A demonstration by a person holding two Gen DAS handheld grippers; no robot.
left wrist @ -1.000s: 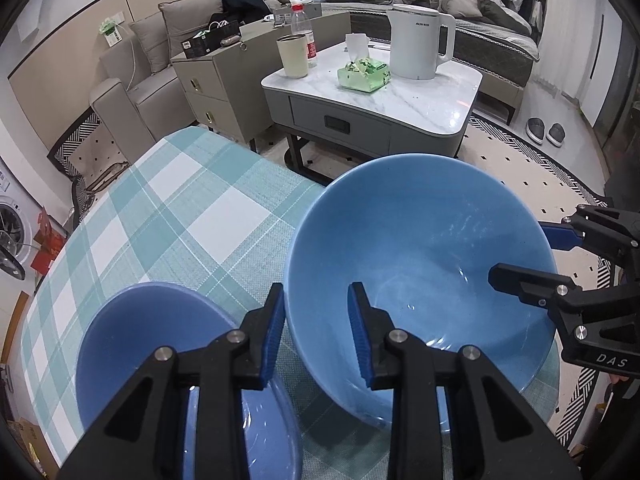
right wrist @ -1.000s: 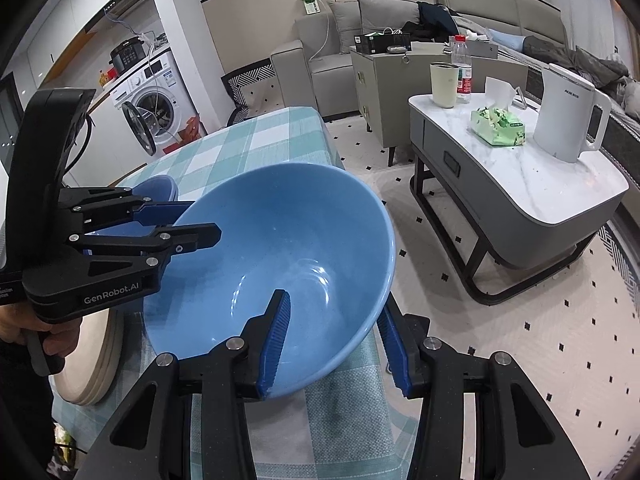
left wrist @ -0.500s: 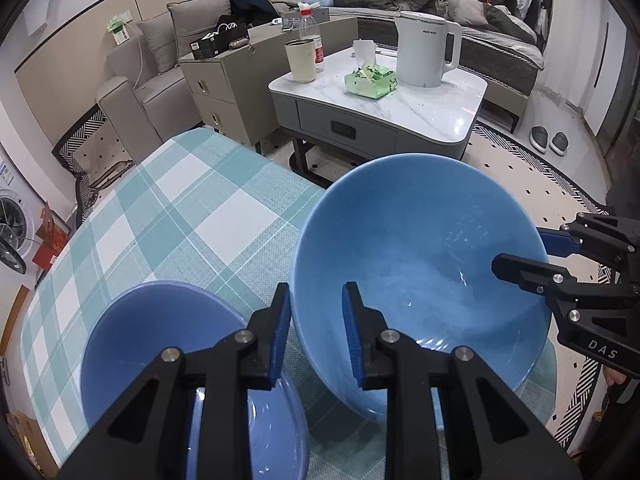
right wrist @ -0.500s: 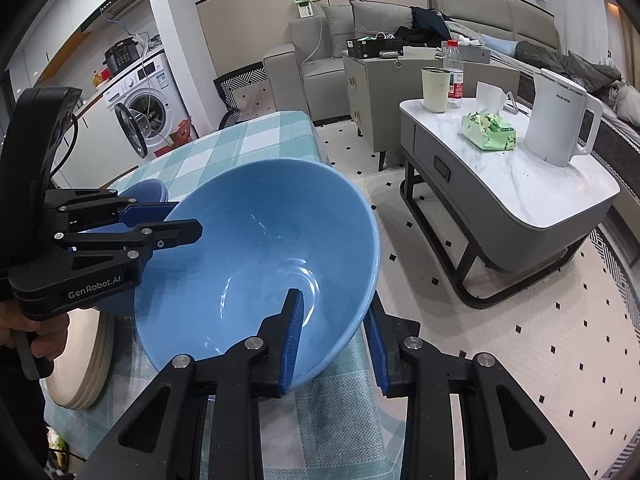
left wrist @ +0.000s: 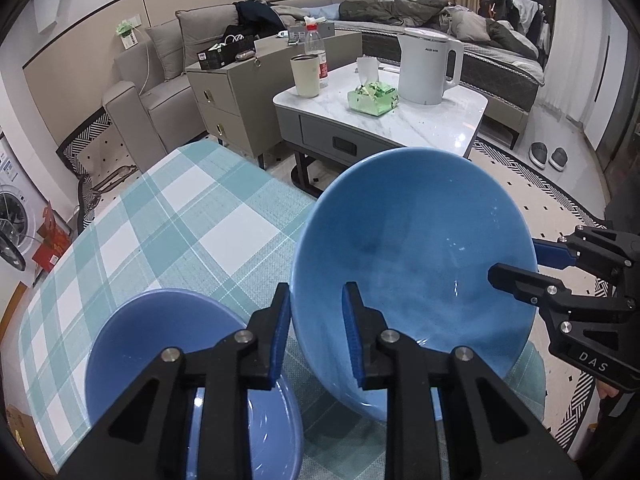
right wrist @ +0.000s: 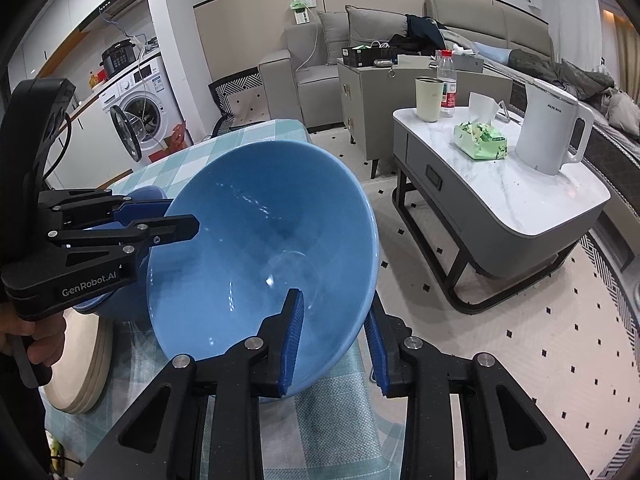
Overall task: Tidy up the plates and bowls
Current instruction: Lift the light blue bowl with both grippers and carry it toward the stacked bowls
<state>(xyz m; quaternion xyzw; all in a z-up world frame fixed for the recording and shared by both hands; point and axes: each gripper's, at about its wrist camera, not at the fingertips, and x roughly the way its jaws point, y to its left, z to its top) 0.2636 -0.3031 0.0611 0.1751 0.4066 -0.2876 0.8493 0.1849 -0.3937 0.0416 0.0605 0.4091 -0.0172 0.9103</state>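
Left gripper (left wrist: 314, 334) is clamped on the near rim of the large blue bowl (left wrist: 416, 256), one finger inside, one outside. Right gripper (right wrist: 334, 340) pinches the rim at three o'clock. The bowl is tilted over the checked table (left wrist: 180, 224); a smaller blue bowl (left wrist: 160, 340) lies at eight o'clock.

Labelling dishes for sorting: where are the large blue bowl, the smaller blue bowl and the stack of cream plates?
large blue bowl (left wrist: 408, 240), left wrist view, inner wall.
smaller blue bowl (left wrist: 160, 332), left wrist view, inside surface.
stack of cream plates (right wrist: 86, 364), right wrist view, outer edge.
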